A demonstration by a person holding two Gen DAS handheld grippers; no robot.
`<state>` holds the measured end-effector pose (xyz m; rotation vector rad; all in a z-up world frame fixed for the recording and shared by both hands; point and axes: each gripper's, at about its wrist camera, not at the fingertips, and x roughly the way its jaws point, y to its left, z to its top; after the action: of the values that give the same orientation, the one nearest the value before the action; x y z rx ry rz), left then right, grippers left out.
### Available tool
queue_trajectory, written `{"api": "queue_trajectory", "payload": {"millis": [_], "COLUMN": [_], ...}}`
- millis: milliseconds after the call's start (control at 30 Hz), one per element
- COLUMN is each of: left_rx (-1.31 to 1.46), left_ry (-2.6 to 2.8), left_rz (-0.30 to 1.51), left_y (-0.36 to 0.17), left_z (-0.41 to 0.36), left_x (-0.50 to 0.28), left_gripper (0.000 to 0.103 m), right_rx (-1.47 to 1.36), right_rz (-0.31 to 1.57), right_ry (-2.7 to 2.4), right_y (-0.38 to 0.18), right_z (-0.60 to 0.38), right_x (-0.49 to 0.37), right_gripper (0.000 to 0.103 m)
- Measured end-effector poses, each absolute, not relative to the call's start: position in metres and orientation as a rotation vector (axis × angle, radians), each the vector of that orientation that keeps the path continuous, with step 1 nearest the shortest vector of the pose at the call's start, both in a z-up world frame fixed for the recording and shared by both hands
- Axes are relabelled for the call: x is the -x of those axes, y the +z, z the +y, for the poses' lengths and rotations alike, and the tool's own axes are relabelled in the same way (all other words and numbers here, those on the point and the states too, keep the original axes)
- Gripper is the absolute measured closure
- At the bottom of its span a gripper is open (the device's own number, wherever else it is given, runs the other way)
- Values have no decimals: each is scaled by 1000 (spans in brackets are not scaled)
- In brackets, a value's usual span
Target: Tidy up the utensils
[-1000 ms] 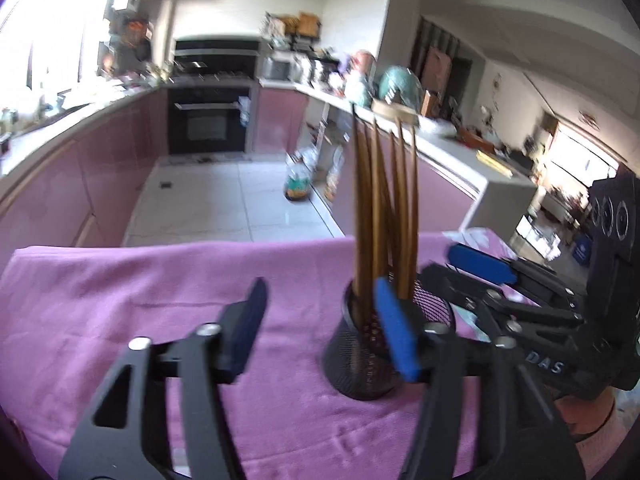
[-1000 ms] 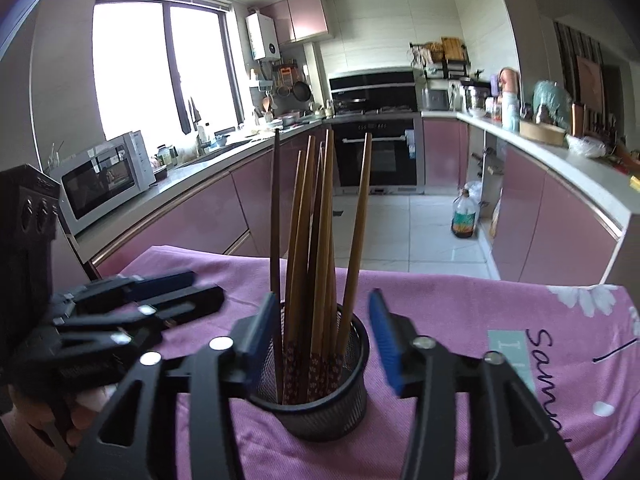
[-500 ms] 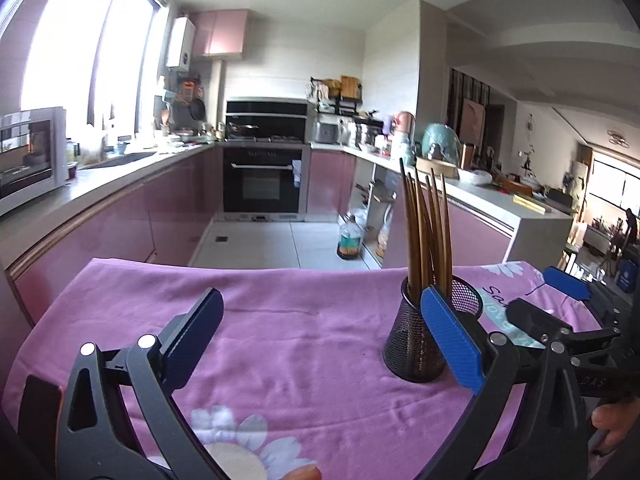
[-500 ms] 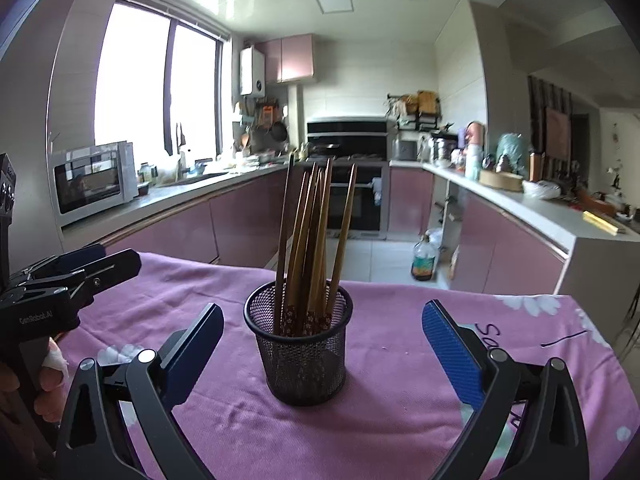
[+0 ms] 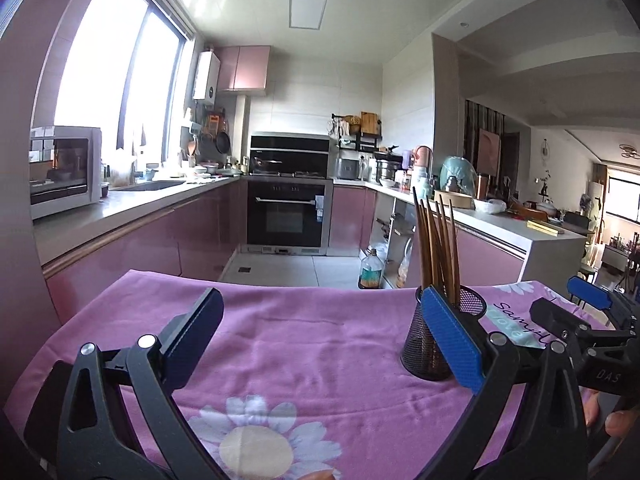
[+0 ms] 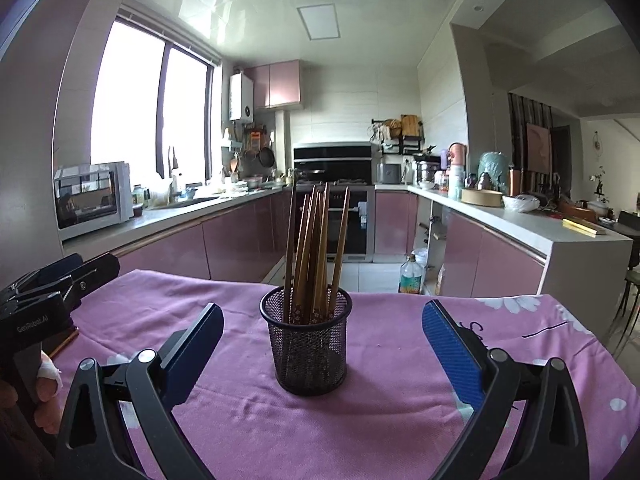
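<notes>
A black mesh cup (image 6: 306, 346) stands upright on the purple flowered cloth (image 6: 360, 432) and holds several brown wooden chopsticks (image 6: 316, 248). My right gripper (image 6: 322, 344) is open and empty, its jaws wide apart and drawn back in front of the cup. In the left wrist view the cup (image 5: 428, 344) stands at the right, partly behind the right blue pad, with the chopsticks (image 5: 438, 244) rising from it. My left gripper (image 5: 324, 332) is open and empty over bare cloth (image 5: 300, 352). The right gripper (image 5: 588, 320) shows at the far right there, the left gripper (image 6: 52, 280) at the far left in the right wrist view.
The table's far edge drops to a tiled kitchen floor (image 5: 288, 268). Pink cabinets and counters run along both sides, with an oven (image 6: 352, 216) at the back, a microwave (image 6: 94, 196) on the left and a bottle (image 6: 410, 276) on the floor.
Both grippers have pulled back and risen from the cup, and their jaws have spread wider. The cup with its chopsticks stays standing on the cloth.
</notes>
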<state>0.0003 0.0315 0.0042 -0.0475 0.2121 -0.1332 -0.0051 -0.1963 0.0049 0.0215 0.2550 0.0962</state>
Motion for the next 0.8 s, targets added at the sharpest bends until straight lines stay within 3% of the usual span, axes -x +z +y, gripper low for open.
{"api": "queue_trajectory", "payload": {"millis": [800], "left_rx": [48], "left_ry": [-100], "left_rz": [188], "left_y": [4], "left_z": [30], "left_x": [11], "left_gripper": [6], "right_rx": [-11], "right_rz": [196], "right_ry": [51], "right_y": [8], "right_z": [-194], "right_x": [22], "right_gripper": [7]}}
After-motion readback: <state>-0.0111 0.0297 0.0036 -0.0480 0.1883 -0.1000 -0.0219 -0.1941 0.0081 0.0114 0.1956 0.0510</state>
